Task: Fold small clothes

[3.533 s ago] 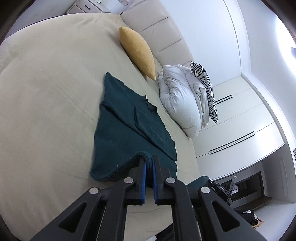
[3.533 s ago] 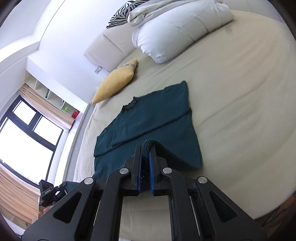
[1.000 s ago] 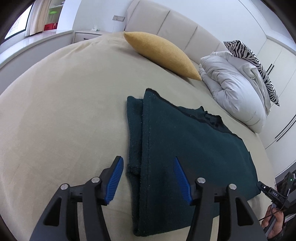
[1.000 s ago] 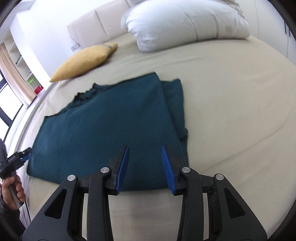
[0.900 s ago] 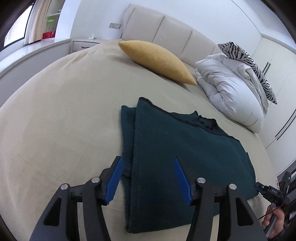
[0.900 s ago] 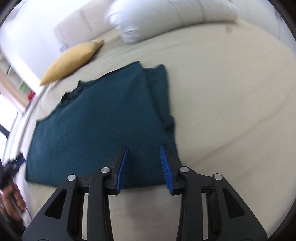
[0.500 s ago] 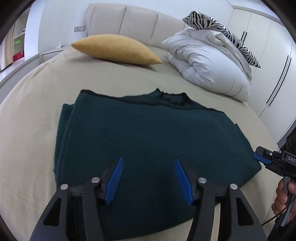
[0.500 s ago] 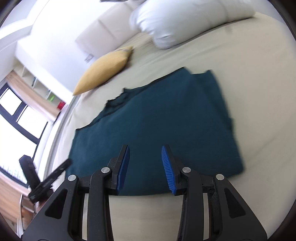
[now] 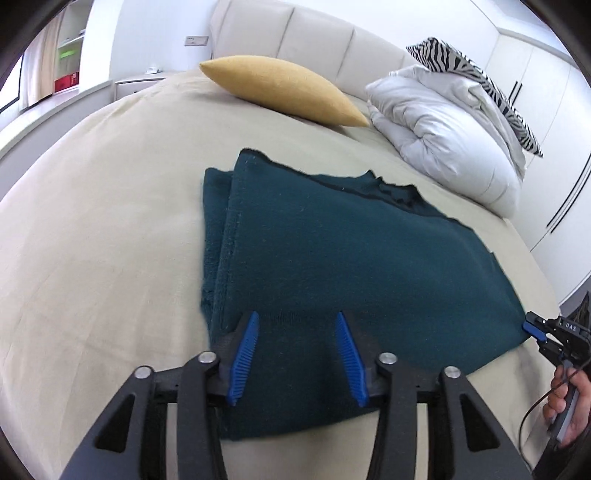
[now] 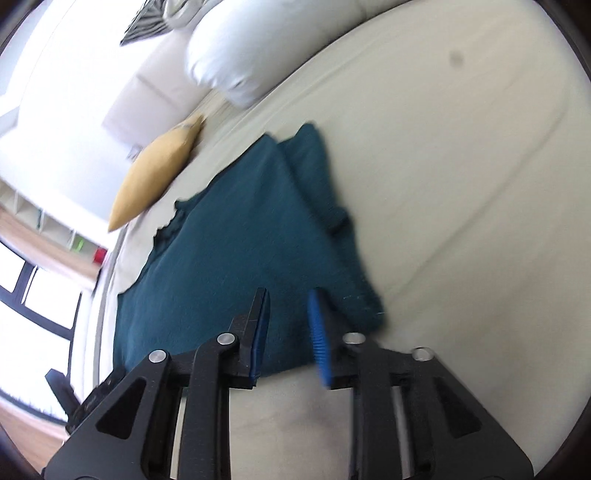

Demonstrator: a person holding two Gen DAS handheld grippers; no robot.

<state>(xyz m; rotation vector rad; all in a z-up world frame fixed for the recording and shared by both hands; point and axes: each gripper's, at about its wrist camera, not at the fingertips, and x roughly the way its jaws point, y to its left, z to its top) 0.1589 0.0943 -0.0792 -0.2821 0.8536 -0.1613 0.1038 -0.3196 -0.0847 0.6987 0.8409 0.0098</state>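
Note:
A dark teal knit garment (image 9: 351,251) lies folded in half on the beige bed (image 9: 92,229), its neckline toward the pillows. My left gripper (image 9: 295,332) is open and empty over the garment's near edge, close to its left corner. My right gripper (image 10: 286,314) is open and empty over the near right part of the garment (image 10: 240,236). The right wrist view is tilted and blurred. The right gripper (image 9: 535,329) also shows in the left wrist view, at the garment's right corner.
A yellow cushion (image 9: 284,88) and a white duvet (image 9: 443,125) with a zebra-print pillow (image 9: 480,70) lie by the padded headboard (image 9: 314,33). White wardrobes (image 9: 554,92) stand at the right. A window (image 10: 29,280) and shelves are beyond the bed's left side.
Both grippers let go of the garment's hem after laying it over; the garment now lies folded. The left gripper swung back toward the left corner. The right view has tilted and blurred with motion.

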